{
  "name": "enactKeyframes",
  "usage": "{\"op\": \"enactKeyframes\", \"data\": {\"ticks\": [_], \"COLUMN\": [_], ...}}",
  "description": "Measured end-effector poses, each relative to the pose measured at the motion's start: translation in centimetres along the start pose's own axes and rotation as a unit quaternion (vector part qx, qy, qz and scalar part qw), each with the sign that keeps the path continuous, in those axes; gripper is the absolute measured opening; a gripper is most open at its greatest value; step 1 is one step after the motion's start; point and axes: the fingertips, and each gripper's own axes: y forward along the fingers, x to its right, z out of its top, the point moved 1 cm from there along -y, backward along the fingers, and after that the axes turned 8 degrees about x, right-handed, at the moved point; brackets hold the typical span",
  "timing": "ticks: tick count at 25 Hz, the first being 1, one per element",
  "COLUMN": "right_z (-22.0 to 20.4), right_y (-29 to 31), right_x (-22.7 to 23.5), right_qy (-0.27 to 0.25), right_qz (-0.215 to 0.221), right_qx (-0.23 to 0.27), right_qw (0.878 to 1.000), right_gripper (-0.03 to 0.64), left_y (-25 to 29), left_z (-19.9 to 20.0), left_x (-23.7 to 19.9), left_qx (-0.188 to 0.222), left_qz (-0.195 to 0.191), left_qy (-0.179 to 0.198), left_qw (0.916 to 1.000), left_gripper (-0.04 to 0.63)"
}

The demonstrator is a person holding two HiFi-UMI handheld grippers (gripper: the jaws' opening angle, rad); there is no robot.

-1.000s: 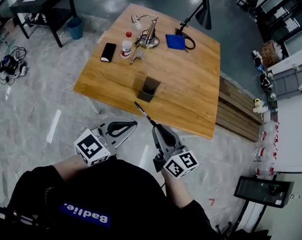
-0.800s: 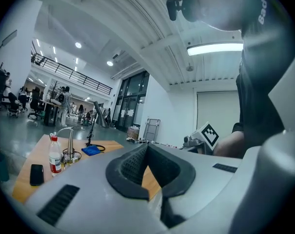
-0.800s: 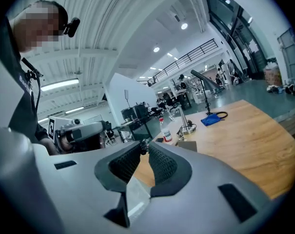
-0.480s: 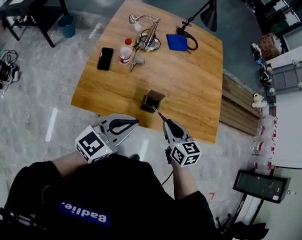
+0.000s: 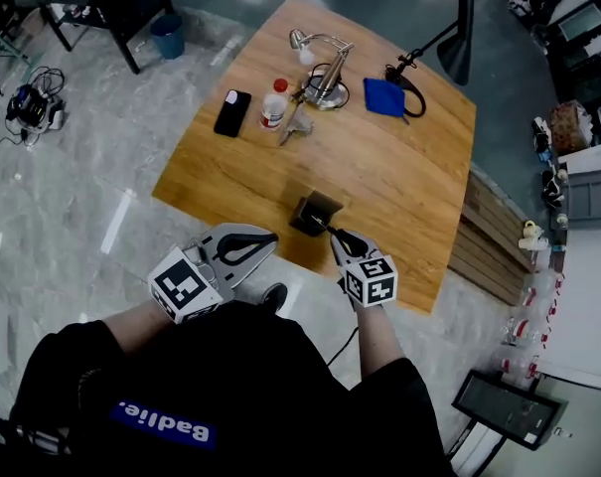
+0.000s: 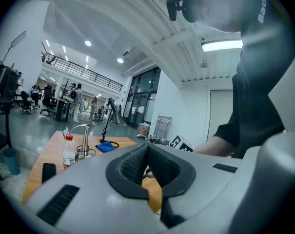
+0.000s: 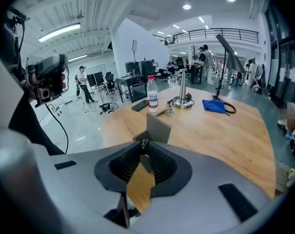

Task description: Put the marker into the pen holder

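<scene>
**A:** What is held, and by which gripper?

**B:** The marker [image 7: 144, 144] is clamped between the jaws of the right gripper [image 7: 144, 152] and points straight ahead of them. The left gripper [image 6: 145, 149] is kept off to the right gripper's left, its jaws pressed together with nothing between them.

**A:** What is changed against a second ago?

**B:** In the head view from a second ago, the pen holder [image 5: 314, 213] is seen well ahead of the right gripper, with bare table [image 5: 399, 177] between it and the marker's tip. Now that gap is closed. The holder is found just ahead of the jaws, and the tip is brought to its near rim. Whether the tip is already inside the opening cannot be told.

**A:** What is meant by that for the task?

**B:** The approach is judged finished and the insertion is in hand. The marker probably needs to be tilted more upright over the opening before it is released. If it is let go while slanted, it may be tipped out over the rim, or the holder may be knocked over.
</scene>
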Motion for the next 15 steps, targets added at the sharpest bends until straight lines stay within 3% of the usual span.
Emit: {"op": "enactKeyframes", "data": {"ticks": [15], "right_z": [-2.1], "right_y": [4.4], "right_x": [1.3], "right_qy": [-0.068], "right_qz": [0.066], "right_qx": [-0.064], "right_qw": [0.993], "right_gripper": [0.061], "left_y": [-0.4], "left_z": [0.0], "left_x": [0.8], "left_qx": [-0.001], "left_qz": [0.07], "left_qy": [-0.003], "left_qw": [0.9976], "left_gripper": [0.003]}}
